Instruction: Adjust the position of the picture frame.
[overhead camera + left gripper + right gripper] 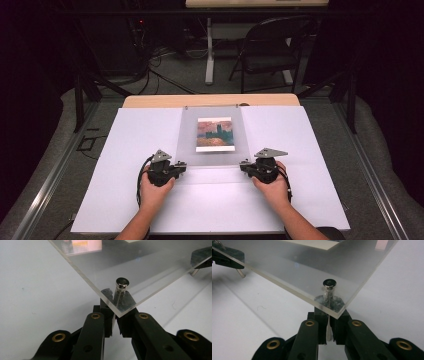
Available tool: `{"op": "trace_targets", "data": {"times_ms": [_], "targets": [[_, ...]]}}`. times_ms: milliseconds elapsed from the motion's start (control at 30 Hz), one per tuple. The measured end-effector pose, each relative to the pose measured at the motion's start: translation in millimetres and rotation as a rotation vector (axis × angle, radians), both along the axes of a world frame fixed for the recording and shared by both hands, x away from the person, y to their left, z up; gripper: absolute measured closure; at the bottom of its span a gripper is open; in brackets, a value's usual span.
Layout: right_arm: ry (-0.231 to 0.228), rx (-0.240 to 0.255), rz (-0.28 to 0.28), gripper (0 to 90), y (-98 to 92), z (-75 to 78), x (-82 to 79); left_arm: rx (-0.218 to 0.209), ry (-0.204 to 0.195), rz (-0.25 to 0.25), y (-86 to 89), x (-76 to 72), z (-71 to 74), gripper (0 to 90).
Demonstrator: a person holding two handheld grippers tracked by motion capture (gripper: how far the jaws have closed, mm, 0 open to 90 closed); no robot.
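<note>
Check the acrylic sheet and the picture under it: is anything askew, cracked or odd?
Nothing stands out. The clear acrylic sheet lies square over the picture, which sits straight and centred. Each hand-held gripper, left and right, is shut on a metal standoff at a near corner. No cracks are visible.

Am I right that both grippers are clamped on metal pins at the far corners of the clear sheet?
Not quite: the left gripper and right gripper clamp metal pins at the near corners of the clear sheet, as the high view shows.
</note>
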State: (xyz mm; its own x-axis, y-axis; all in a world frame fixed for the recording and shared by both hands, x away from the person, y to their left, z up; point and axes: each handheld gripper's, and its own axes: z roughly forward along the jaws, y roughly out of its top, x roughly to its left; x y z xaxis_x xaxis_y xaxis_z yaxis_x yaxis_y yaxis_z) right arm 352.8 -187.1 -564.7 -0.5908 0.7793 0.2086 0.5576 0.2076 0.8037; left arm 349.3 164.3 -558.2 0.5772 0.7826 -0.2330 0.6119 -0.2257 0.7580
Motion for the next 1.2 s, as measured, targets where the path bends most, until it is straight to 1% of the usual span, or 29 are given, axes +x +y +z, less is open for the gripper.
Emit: {"op": "trace_targets", "data": {"times_ms": [167,267,300,367,400,433,467,500,533,567,600,633,667,700,733,767,800,833,867,900,933,967,1000,1033,1067,1100,1133,1167,1200], "targets": [[-0.013,-0.018,0.0,83.8,0.5,0.7,-1.7,0.004,-0.007,-0.001,-0.3,-0.3,-0.3,83.3],[-0.016,-0.019,0.0,82.9,0.5,1.0,-2.2,0.005,-0.007,0.001,-0.7,-0.7,-0.3,82.8],[-0.021,-0.023,0.002,80.1,0.6,1.4,-2.8,0.005,-0.011,0.002,-0.9,-1.0,-0.3,82.1],[-0.03,-0.033,0.004,77.6,1.2,2.3,-4.2,0.014,-0.022,-0.002,-1.2,-1.9,0.0,79.8],[-0.03,-0.033,0.004,77.6,1.2,2.3,-4.2,0.014,-0.022,-0.002,-1.2,-1.9,0.0,78.1],[-0.042,-0.043,0.012,73.5,1.6,3.2,-5.7,0.021,-0.028,-0.001,-2.0,-3.3,-0.3,75.7],[-0.042,-0.043,0.012,73.5,1.6,3.2,-5.7,0.021,-0.028,-0.001,-2.0,-3.3,-0.3,72.8],[-0.046,-0.05,0.011,70.7,1.7,4.0,-6.8,0.029,-0.035,0.0,-2.5,-4.4,-0.2,72.8],[-0.058,-0.05,0.011,68.6,1.6,4.2,-7.4,0.03,-0.043,-0.003,-2.7,-5.4,-0.3,70.5],[-0.057,-0.064,0.007,62.5,1.0,6.1,-10.0,0.043,-0.052,-0.003,-2.5,-8.4,0.7,65.5],[-0.06,-0.071,0.005,59.2,0.7,6.9,-11.2,0.048,-0.062,-0.005,-2.3,-9.9,0.7,62.5],[-0.06,-0.071,0.005,59.2,0.7,6.9,-11.2,0.048,-0.062,-0.005,-2.3,-9.9,0.7,59.4],[-0.073,-0.077,0.002,56.5,0.3,7.5,-12.4,0.062,-0.07,-0.01,-0.9,-11.4,1.3,59.4],[-0.072,-0.094,0.001,52.7,-1.2,10.2,-15.7,0.058,-0.074,-0.008,1.0,-14.8,2.7,55.4],[-0.072,-0.094,0.001,52.7,-1.2,10.2,-15.7,0.058,-0.074,-0.008,1.0,-14.8,2.7,52.3],[-0.07,-0.093,-0.007,48.8,-3.3,11.9,-21.3,0.05,-0.077,0.001,2.9,-17.8,4.2,49.2],[-0.066,-0.106,-0.006,47.2,-4.1,12.0,-23.8,0.033,-0.074,0.007,3.3,-19.3,4.7,47.1],[-0.066,-0.106,-0.006,47.2,-4.1,12.0,-23.8,0.033,-0.074,0.007,3.3,-19.3,4.7,45.4],[-0.071,-0.111,-0.01,45.8,-4.3,12.3,-27.1,0.027,-0.068,0.001,4.1,-20.3,5.1,45.4],[-0.074,-0.115,-0.002,44.9,-4.9,14.4,-33.3,0.029,-0.06,-0.008,4.8,-21.2,5.4,41.1],[-0.073,-0.119,-0.001,44.2,-5.5,15.7,-36.3,0.023,-0.059,-0.006,4.7,-22.7,5.2,40.0],[-0.084,-0.116,-0.008,43.5,-6.2,17.0,-39.7,0.027,-0.066,-0.012,5.2,-24.3,5.6,38.4],[-0.084,-0.116,-0.008,43.5,-6.2,17.0,-39.7,0.037,-0.076,-0.02,5.7,-25.8,6.3,38.4],[-0.103,-0.125,-0.008,41.0,-7.8,20.2,-45.7,0.043,-0.1,-0.022,5.9,-30.1,7.3,35.3],[-0.103,-0.125,-0.008,41.0,-7.8,20.2,-45.7,0.043,-0.1,-0.022,5.9,-30.1,7.3,34.3],[-0.115,-0.131,-0.005,41.7,-10.5,23.3,-52.0,0.05,-0.114,-0.027,6.2,-34.4,8.5,33.4],[-0.119,-0.141,-0.001,41.7,-12.4,24.7,-54.5,0.05,-0.114,-0.027,6.2,-34.4,8.5,32.8],[-0.125,-0.145,-0.004,41.6,-14.5,25.7,-56.8,0.055,-0.123,-0.025,6.4,-36.7,9.0,32.2],[-0.128,-0.139,-0.01,41.3,-16.7,26.4,-58.8,0.057,-0.133,-0.025,7.3,-40.7,9.8,31.6]]}}
